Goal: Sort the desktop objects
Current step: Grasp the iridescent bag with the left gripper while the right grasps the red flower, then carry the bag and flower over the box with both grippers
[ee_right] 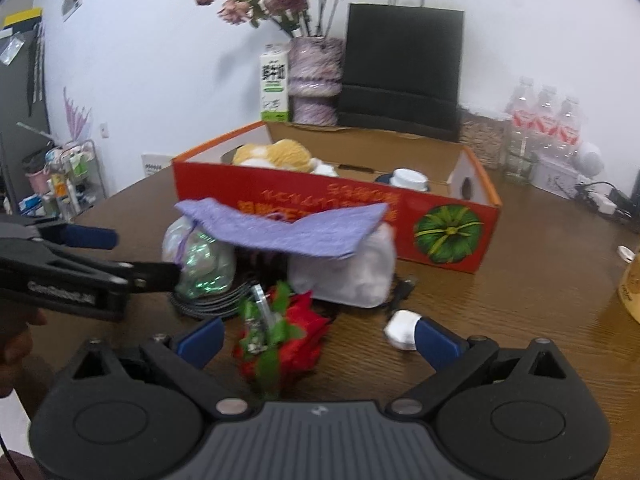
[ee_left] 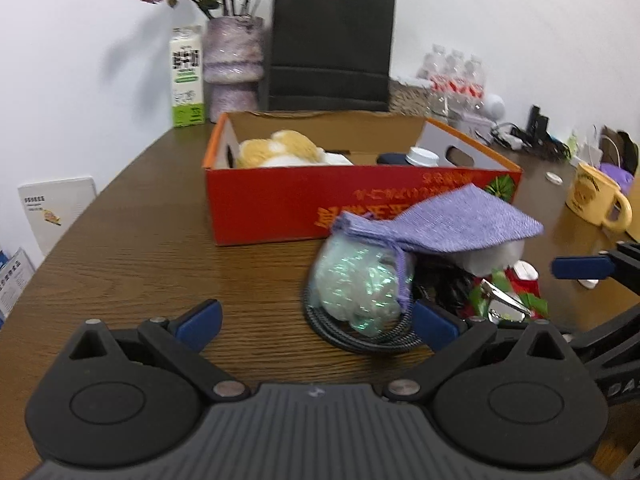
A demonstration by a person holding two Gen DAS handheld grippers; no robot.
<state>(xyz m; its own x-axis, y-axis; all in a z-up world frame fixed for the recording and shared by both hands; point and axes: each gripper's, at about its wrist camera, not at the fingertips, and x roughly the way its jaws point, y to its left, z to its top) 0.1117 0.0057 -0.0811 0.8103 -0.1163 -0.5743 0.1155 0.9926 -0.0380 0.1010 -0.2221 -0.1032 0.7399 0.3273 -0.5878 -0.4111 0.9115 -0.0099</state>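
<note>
Red box [ee_right: 336, 216], upside-down print unreadable; L tongs [ee_left: 316, 326], R tongs [ee_right: 320, 338] agape, empty.

Dark wood-grain bench [ee_left: 132, 240] fills the view. Sitting on it mid-bench is the red cardboard box [ee_left: 280, 204], open on top. Just in front, a heap: coiled black cable [ee_left: 360, 340] flat on the wood, a red-and-green artificial flower [ee_right: 288, 328] beside it, a small white object [ee_right: 402, 330] close by. At the back stand a milk carton [ee_left: 187, 76], purple vase [ee_left: 234, 64] and black paper bag [ee_left: 332, 44]. A yellow mug [ee_left: 596, 196] sits off to the right.
</note>
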